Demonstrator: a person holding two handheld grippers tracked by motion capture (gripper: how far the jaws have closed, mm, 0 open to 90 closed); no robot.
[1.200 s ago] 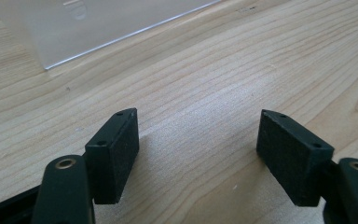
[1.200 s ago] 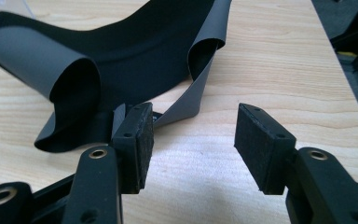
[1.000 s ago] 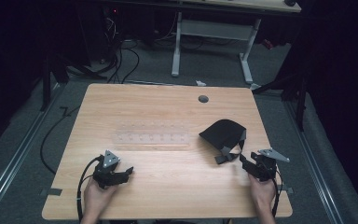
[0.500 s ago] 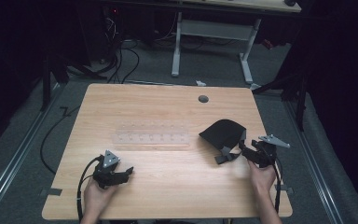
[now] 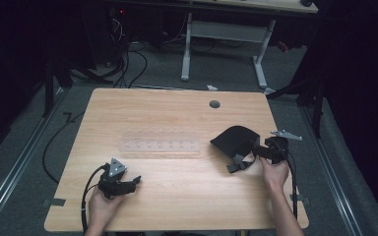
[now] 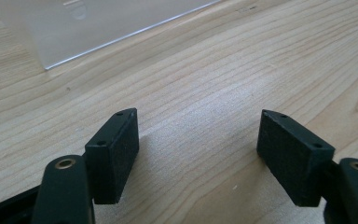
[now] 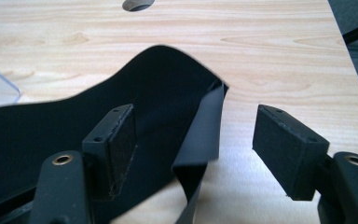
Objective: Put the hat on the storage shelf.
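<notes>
One black fabric pouch with strap (image 5: 236, 141) — lying just left of right gripper (image 5: 258, 152), jaws just opened wide, strap between, unpinched; left gripper (image 5: 134, 181) agape, well apart.

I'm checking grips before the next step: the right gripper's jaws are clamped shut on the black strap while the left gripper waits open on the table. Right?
Not quite. The right gripper has its jaws open; they have just been opening, with the black strap loose between them, as the right gripper view shows. The left gripper does wait open.
</notes>
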